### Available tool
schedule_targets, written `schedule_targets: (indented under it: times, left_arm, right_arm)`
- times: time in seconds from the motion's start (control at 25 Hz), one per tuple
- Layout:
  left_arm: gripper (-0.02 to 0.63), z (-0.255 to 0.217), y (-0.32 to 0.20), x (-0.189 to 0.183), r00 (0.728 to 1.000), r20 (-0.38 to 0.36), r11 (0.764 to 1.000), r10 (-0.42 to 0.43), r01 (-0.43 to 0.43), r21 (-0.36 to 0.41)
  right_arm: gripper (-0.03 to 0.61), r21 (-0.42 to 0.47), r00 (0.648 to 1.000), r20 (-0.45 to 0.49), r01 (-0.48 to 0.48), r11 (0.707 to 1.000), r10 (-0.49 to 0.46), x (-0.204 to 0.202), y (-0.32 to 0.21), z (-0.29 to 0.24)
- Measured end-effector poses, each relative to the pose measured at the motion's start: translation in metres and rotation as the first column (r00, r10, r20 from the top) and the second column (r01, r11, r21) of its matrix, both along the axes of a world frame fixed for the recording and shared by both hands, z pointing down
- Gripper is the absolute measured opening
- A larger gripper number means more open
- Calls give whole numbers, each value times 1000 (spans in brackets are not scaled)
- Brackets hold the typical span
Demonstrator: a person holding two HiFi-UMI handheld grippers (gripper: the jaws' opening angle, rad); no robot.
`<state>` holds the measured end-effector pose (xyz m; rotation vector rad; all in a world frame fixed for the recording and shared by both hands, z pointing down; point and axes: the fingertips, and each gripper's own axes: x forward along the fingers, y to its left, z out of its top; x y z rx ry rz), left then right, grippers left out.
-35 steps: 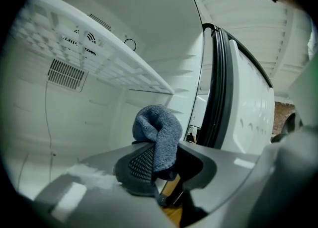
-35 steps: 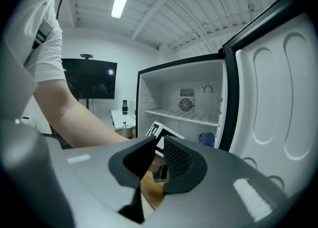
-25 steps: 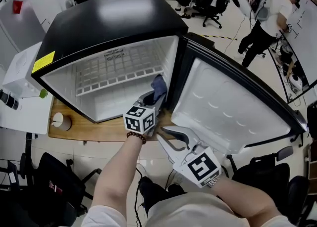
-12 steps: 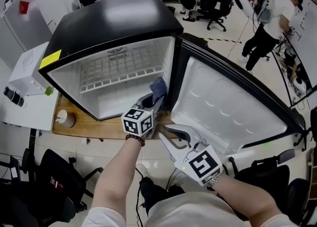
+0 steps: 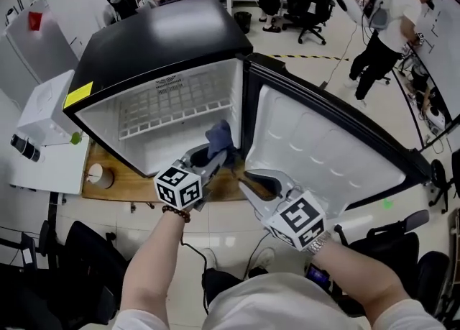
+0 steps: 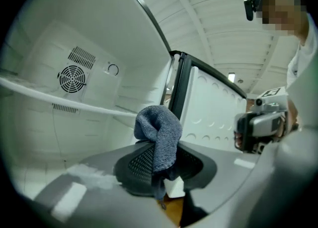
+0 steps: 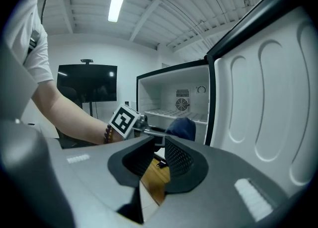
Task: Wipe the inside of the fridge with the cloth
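A small black fridge stands on a wooden table with its door swung wide to the right. My left gripper is shut on a bunched blue cloth at the lower right of the fridge opening, just below the wire shelf. In the left gripper view the cloth stands up between the pads of the left gripper, with the white interior and a fan grille behind. My right gripper hangs by the door's lower edge, shut with nothing between its pads.
The wooden table juts out under the fridge, with a white cup at its left end. A white box sits left of the fridge. Office chairs and a person are at the back right. Dark chairs stand on the floor below.
My left gripper has shifted left and a little up with the cloth still in it. The right gripper has drifted slightly along the door's lower edge.
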<state>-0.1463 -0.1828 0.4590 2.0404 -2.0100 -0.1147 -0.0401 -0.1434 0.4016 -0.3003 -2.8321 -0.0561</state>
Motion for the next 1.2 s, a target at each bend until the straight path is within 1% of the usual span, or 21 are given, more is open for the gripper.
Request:
schedule_targets:
  times: [0.12,0.2,0.28,0.36,0.48,0.6,0.76,0.88,1.04,1.12,1.2]
  left_arm:
    - [94,-16,12,14,995,9,995,100,-100,15]
    - [94,-27,21,22,985,13,985,173,-173,26]
    - [94,-38,30,29,968,14,967,250,-251,35]
    - [94,-49,38,36,946,5,945,325,-324,46]
    - [94,-63,50,46,906,-12,904,424,-422,68]
    - [94,-74,58,53,867,-15,865,498,-495,83]
    - [94,-85,66,62,815,-21,812,579,-575,98]
    - [94,-91,73,73,760,-36,759,649,-643,101]
    - [95,-96,82,87,689,-55,690,723,-716,103]
    - [95,-98,86,93,661,-61,663,748,-741,103]
    - [95,-99,89,97,637,-64,640,768,-762,98]
  right_arm:
    - [78,-13,1000,-8,-25,1000,25,-6,-9,1]
    - [102,-26,999,-10,-40,999,39,-11,-14,-2]
    - [136,-52,999,-14,-42,998,41,-16,-16,-6]
    - [188,-107,999,-19,-37,994,35,-22,-18,-11]
    - [255,-201,1000,-19,-16,979,12,-29,-17,-19]
    - [287,-245,999,-19,21,969,-26,-31,-11,-25]
    - [299,-260,996,-34,73,963,-85,-30,2,-28]
    - [299,-280,992,-38,106,954,-121,-29,10,-31]
    - [299,-304,978,-35,187,934,-207,-22,30,-35]
    - [298,-314,969,-25,224,922,-244,-16,41,-38]
    - [294,-319,966,-16,240,917,-259,-11,47,-41]
